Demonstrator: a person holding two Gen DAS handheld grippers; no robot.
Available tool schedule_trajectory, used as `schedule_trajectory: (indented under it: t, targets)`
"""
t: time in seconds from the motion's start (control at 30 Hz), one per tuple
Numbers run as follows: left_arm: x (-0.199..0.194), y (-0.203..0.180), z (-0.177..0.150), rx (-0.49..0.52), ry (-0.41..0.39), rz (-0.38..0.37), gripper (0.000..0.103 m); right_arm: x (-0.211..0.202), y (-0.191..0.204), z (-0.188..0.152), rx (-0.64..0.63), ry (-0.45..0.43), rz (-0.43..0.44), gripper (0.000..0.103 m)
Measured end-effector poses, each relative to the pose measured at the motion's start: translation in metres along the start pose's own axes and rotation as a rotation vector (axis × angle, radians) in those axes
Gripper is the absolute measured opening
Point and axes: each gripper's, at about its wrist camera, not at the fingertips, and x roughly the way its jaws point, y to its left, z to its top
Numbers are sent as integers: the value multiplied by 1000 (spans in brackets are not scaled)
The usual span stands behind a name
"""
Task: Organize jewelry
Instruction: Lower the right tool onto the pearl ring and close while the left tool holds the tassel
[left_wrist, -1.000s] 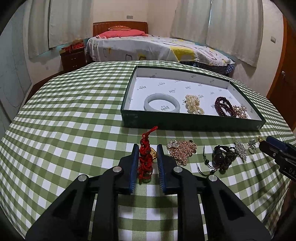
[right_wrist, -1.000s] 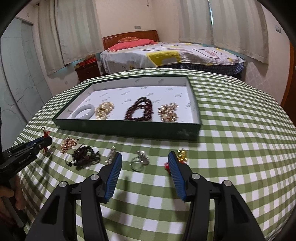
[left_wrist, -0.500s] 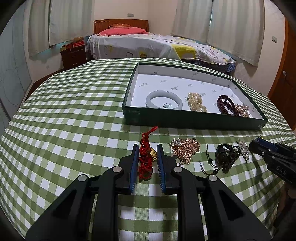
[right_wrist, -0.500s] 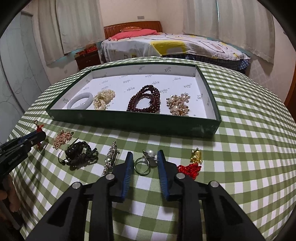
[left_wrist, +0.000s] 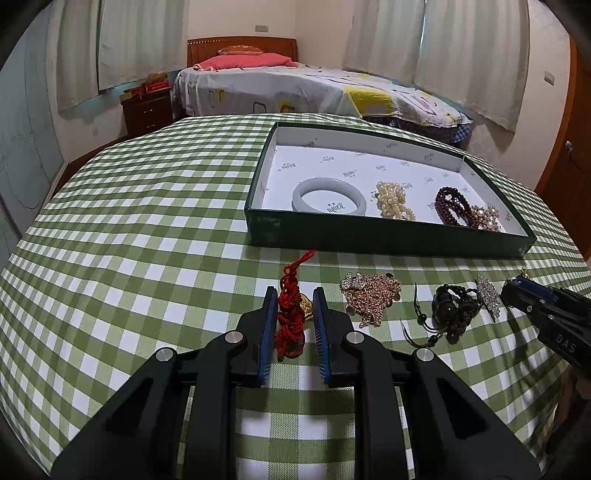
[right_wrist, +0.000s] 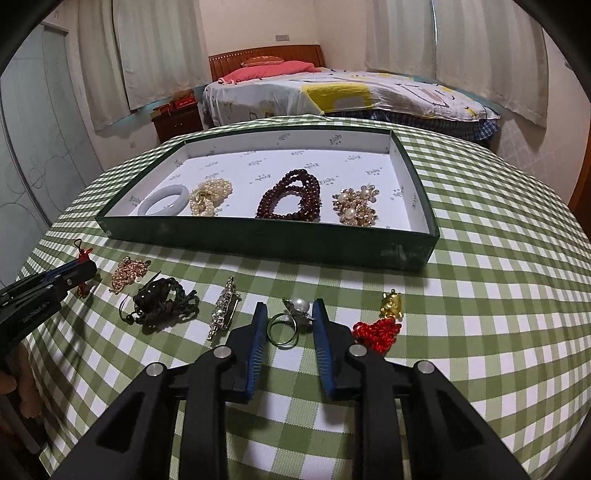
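Observation:
A green tray (left_wrist: 388, 242) (right_wrist: 258, 243) holds a jade bangle (left_wrist: 328, 194), pearl beads (left_wrist: 393, 201), a dark red bead bracelet (right_wrist: 291, 195) and a gold pearl cluster (right_wrist: 356, 205). My left gripper (left_wrist: 294, 291) stands around a red knotted cord with a gold charm (left_wrist: 290, 317), jaws narrowly apart, not clamped. My right gripper (right_wrist: 288, 308) stands around a pearl ring (right_wrist: 290, 321), jaws open wider than the ring.
On the checked cloth (left_wrist: 129, 240) lie a gold chain (left_wrist: 371, 295), a dark cord bracelet (right_wrist: 162, 306), a rhinestone brooch (right_wrist: 223, 314) and a second red cord with gold charm (right_wrist: 384, 321). A bed (left_wrist: 295, 88) stands behind the table.
My right gripper closed from wide open to a narrow gap around the ring, then opened slightly. My left gripper stayed around the red cord and moved forward a little.

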Motion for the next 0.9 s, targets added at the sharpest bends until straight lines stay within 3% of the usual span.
schedule_trajectory:
  t: [0.13, 0.17, 0.2, 0.9]
  targets:
    - [0, 0, 0, 0, 1, 0, 19, -2, 0, -1, 0, -7, 3, 26]
    - [0, 0, 0, 0, 1, 0, 19, -2, -1, -1, 0, -8, 2, 24]
    - [0, 0, 0, 0, 1, -1, 19, -2, -1, 0, 0, -8, 3, 15]
    - [-1, -2, -2, 7, -3, -1, 19, -2, -5, 3, 25, -7, 26, 17]
